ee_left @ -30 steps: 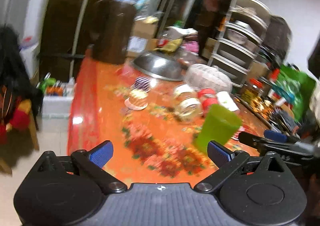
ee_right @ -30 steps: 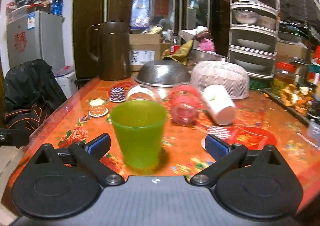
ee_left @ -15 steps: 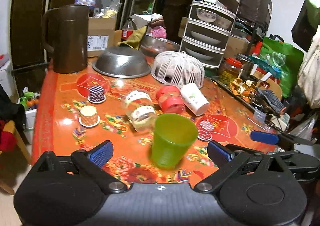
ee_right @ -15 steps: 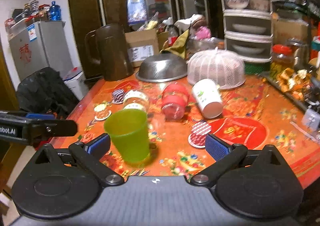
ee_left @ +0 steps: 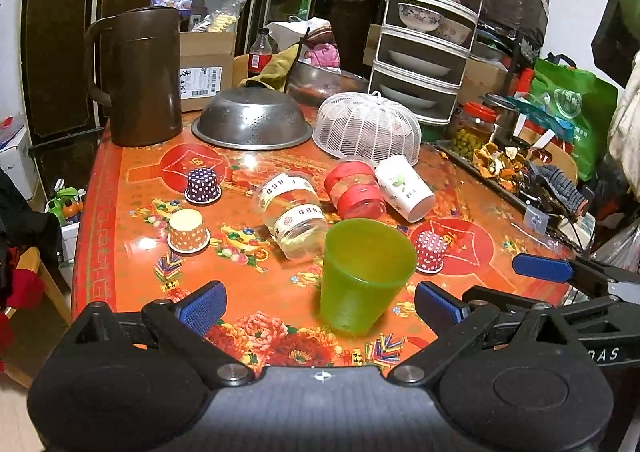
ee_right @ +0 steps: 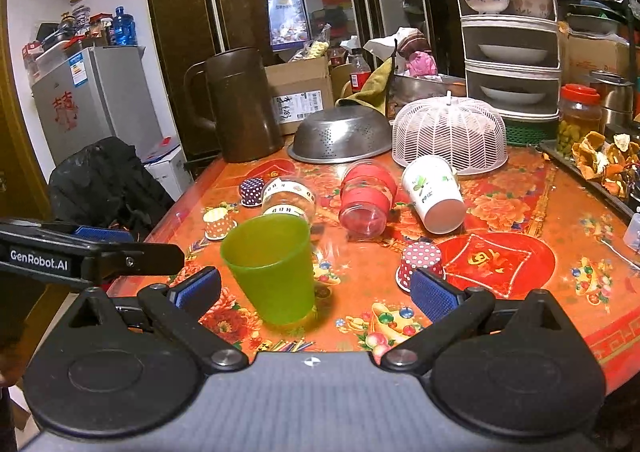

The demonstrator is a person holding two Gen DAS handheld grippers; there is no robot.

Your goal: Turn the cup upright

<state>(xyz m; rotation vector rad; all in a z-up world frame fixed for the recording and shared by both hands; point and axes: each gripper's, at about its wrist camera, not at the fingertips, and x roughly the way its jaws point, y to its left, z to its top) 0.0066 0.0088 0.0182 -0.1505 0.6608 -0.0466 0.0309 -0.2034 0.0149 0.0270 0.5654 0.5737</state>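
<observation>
A green plastic cup (ee_left: 362,274) stands upright, mouth up, near the front edge of the orange flowered table (ee_left: 120,187); it also shows in the right wrist view (ee_right: 272,266). My left gripper (ee_left: 320,302) is open and empty, held back just before the cup. My right gripper (ee_right: 314,288) is open and empty, the cup a little ahead of its left finger. A white paper cup (ee_left: 404,187) lies on its side further back, also in the right wrist view (ee_right: 434,193).
A clear jar (ee_left: 292,213) and a red-banded jar (ee_left: 354,189) lie on their sides. Small dotted paper cups (ee_left: 430,252) stand upside down. A steel colander (ee_left: 252,119), white mesh cover (ee_left: 366,127) and brown pitcher (ee_left: 138,75) stand behind. A dish rack (ee_left: 428,31) is at the back right.
Both grippers have pulled back and risen from the green cup, which stays upright on the table. The left wrist view swung right to face the table squarely.
</observation>
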